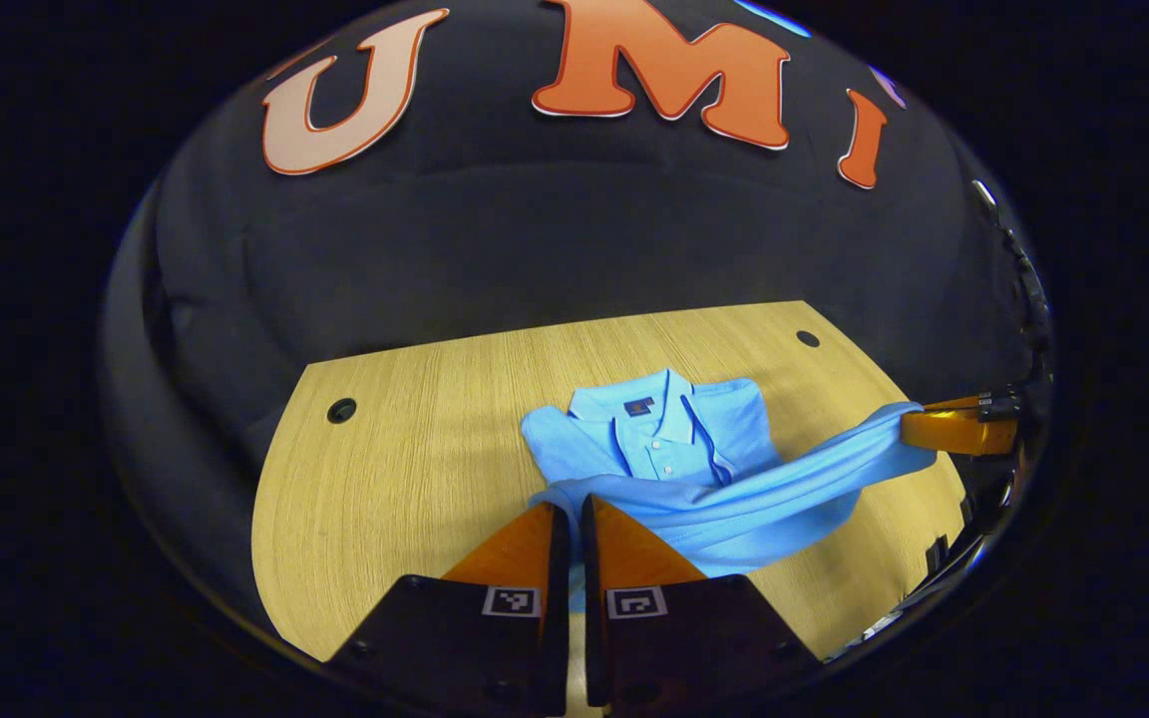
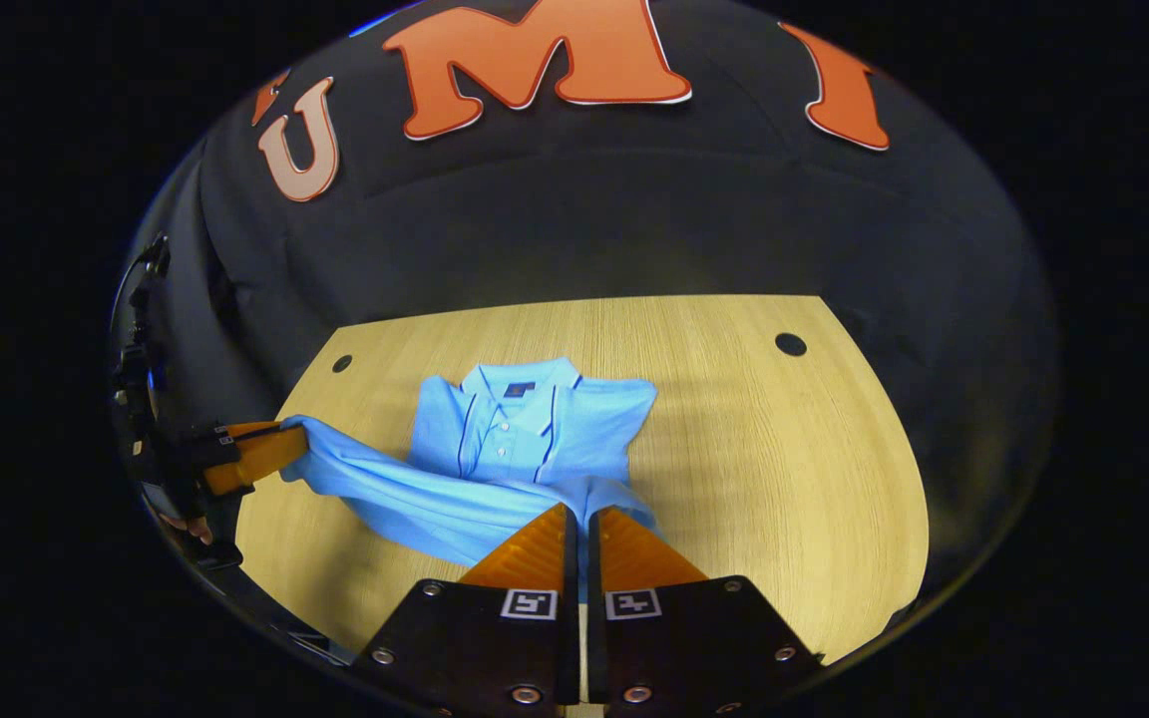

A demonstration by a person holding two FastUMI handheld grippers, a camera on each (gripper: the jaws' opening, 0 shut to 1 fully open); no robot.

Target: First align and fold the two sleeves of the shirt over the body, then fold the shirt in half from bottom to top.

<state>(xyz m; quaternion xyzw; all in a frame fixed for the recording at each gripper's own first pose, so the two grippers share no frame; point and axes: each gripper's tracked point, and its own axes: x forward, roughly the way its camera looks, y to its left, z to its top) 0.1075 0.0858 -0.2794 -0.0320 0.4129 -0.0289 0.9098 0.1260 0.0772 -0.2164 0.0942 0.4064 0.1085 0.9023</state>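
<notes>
Wooden table (image 1: 405,439): both hand-held grippers (left (image 1: 569,506), right (image 2: 579,511)) clamped on shirt (image 2: 525,429) hem, lifted.

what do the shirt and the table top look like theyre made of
The shirt looks like soft light blue knit cloth, matte: it drapes and sags in folds between the left tongs and right tongs. The table looks like pale wood or wood-look laminate, judging by its straight fine grain lines and smooth, faintly shiny surface.
</notes>
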